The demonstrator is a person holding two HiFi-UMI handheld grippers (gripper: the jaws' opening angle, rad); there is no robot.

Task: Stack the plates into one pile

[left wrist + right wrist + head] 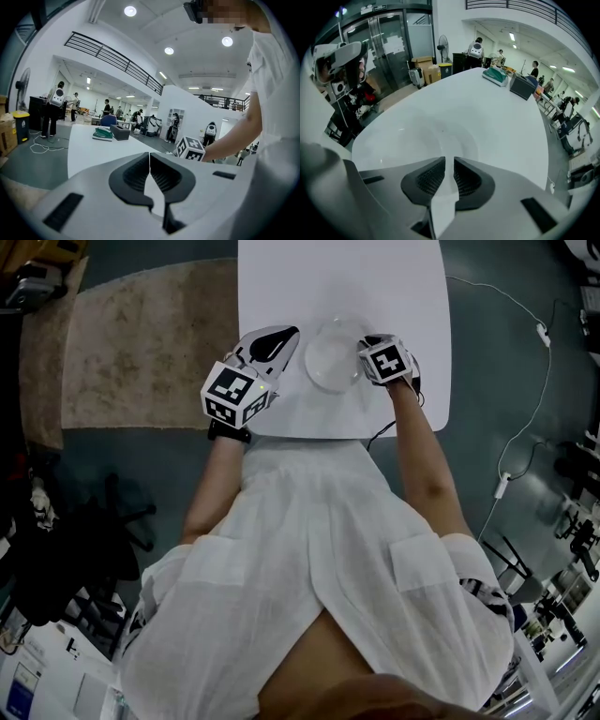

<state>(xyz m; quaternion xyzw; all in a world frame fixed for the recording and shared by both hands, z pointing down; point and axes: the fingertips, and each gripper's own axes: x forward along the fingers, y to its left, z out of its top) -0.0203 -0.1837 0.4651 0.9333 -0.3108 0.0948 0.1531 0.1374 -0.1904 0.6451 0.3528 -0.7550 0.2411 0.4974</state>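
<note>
The plates appear gathered in one pile on the bench; stacking is judged finished. The right tool is held slightly open over the rim, the left tool closed, both empty. A clear withdrawal is called for.

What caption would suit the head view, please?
Left tongs and right tongs flank a round white plate on a white table.

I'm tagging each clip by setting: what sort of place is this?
Probably a big open lab or workshop hall, not a home: a railed mezzanine, several people standing about beyond the white table, and a cable across the grey floor.
</note>
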